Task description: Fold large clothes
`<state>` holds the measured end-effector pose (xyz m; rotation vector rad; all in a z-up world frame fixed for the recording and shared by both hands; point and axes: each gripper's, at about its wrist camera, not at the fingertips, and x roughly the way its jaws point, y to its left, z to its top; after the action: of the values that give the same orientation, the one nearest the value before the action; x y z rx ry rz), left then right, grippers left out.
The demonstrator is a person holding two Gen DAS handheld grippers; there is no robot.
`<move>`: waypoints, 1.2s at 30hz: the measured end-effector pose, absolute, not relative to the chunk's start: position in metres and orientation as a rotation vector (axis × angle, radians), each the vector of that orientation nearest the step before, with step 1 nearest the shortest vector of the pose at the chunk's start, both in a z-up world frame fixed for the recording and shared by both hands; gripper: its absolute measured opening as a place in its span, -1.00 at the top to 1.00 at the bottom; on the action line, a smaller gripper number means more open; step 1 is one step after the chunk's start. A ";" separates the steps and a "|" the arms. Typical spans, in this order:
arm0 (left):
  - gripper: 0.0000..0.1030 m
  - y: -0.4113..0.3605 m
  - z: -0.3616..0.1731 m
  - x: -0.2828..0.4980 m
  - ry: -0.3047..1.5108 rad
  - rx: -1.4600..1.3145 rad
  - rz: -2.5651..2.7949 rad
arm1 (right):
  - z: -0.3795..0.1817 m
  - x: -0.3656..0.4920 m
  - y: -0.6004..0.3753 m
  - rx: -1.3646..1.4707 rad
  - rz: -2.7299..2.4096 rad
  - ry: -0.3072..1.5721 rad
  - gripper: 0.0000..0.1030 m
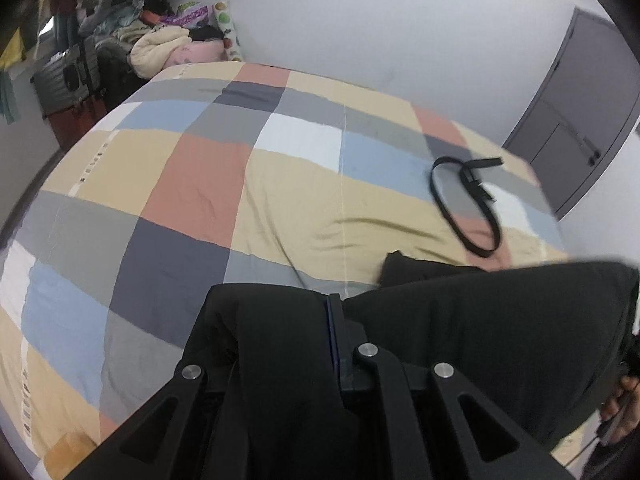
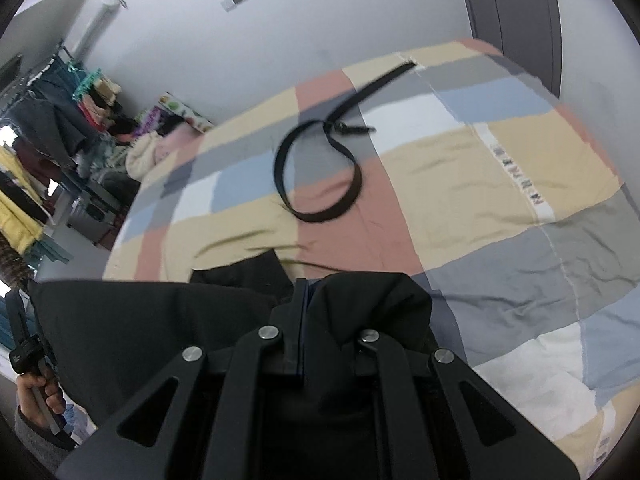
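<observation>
Each camera sits just behind its own two black fingers and looks forward and steeply down along them. The left wrist view faces across the bed's patchwork checked cover (image 1: 200, 184) toward the plain white wall (image 1: 400, 40), with the piled clothes (image 1: 132, 28) at upper left and the grey cupboard door (image 1: 580, 100) at right. The right wrist view looks over the same cover (image 2: 500, 168) from further right. Both share the looped black belt (image 1: 460, 208) (image 2: 320, 168) and the stretched black fabric garment (image 1: 480, 320) (image 2: 140, 320), close under the lenses.
</observation>
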<state>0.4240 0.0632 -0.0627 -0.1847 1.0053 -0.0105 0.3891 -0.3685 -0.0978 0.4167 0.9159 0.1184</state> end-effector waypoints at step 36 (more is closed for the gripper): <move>-0.53 0.034 0.003 0.286 0.829 -0.153 -0.238 | -0.023 0.270 -0.330 0.244 0.111 0.771 -0.55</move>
<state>0.2856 0.0344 0.0025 -0.1534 0.8291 -0.2377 0.2700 -0.3303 -0.0226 0.2445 0.7711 0.1113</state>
